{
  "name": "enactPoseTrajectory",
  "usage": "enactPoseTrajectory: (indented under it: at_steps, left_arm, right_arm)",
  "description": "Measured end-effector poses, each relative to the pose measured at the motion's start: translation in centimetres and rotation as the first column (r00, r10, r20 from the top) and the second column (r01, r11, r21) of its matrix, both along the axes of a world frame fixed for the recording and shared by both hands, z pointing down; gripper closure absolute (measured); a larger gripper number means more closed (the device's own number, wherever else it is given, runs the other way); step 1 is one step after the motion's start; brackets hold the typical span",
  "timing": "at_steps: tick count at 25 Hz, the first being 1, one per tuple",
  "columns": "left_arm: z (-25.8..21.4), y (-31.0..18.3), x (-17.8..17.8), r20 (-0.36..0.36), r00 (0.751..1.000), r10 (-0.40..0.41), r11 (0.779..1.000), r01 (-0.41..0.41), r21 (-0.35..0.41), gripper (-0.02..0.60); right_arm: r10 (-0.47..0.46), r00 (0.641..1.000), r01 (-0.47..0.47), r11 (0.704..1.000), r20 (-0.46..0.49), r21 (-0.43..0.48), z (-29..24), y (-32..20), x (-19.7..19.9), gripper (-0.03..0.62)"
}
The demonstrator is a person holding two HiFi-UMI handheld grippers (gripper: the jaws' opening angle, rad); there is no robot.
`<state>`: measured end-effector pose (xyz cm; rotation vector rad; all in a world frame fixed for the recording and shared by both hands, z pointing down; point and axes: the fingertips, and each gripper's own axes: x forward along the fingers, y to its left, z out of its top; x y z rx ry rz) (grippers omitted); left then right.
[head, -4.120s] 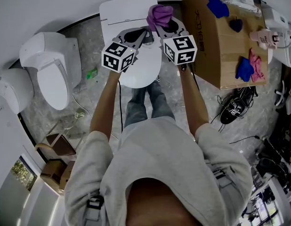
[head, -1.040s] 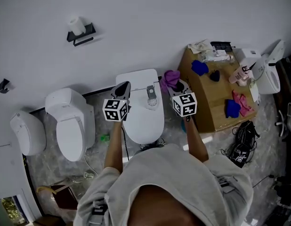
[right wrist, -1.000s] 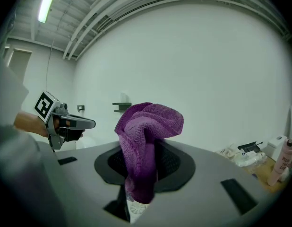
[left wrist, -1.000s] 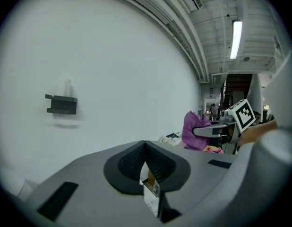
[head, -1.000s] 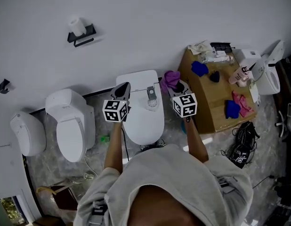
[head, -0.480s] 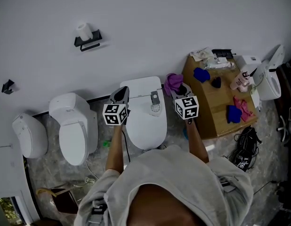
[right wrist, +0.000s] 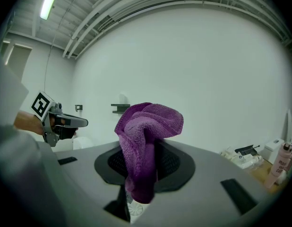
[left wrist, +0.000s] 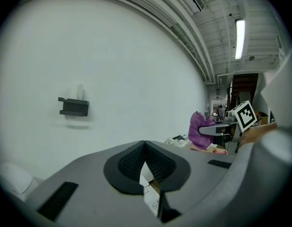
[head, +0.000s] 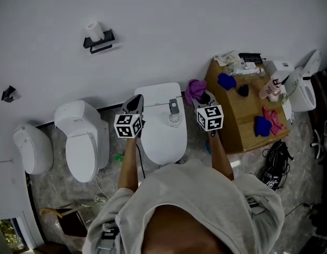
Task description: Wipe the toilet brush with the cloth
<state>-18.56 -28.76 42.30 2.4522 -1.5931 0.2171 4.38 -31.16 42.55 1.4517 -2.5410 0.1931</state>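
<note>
While the right gripper (right wrist: 145, 148) grasps the purple cloth (right wrist: 147, 124), the left gripper (left wrist: 145, 144) has fingers clenched, empty.

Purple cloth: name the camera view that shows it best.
The right gripper view: the purple cloth fills the middle, weave visible, clamped in the tongs of the right gripper. The head view shows only a small bunch; the left gripper view shows it from the side, far off.

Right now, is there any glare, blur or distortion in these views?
Head view: sharp, evenly lit, wall bowed by the wide lens. Left gripper view: fisheye circle, black corners, ceiling lamp blown out. Right gripper view: same fisheye, cloth crisp.
</note>
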Motion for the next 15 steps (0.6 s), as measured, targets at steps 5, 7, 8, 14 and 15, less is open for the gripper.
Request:
enactPoseTrajectory:
  at_steps: [5, 7, 8, 14, 15]
  left_arm:
    - [-0.1, -0.16, 0.36, 0.004, 1.0, 0.004, 1.0, -0.004, 0.0, 0.563]
    - [-0.11, -0.17, 0.49, 0.005, 1.0, 0.005, 1.0, -0.005, 0.0, 0.563]
    - [-0.09, -0.19, 0.59, 0.006, 1.0, 0.005, 1.0, -0.005, 0.0, 0.563]
    - [-0.01, -0.6, 0.92, 0.009, 1.0, 0.008, 1.0, -0.008, -0.005, 0.563]
    - [-0.04, -0.72, 0.95, 0.009, 1.0, 0.009, 1.0, -0.009, -0.006, 0.563]
  right_arm:
    - [-0.002, 1.0, 0.002, 1.0, 0.003, -0.005, 0.22, -0.06, 0.06, 0.476]
    - [-0.002, 1.0, 0.002, 1.0, 0.006, -0.007, 0.28, -0.03, 0.14, 0.474]
    - [-0.003, 1.0, 0.003, 1.0, 0.006, -0.008, 0.32, -0.03, 0.22, 0.475]
    - [-0.004, 1.0, 0.004, 1.0, 0.008, -0.013, 0.42, -0.47, 0.49, 0.474]
    - [-0.004, 1.0, 0.005, 1.0, 0.009, -0.013, 0.38, -0.6, 0.51, 0.474]
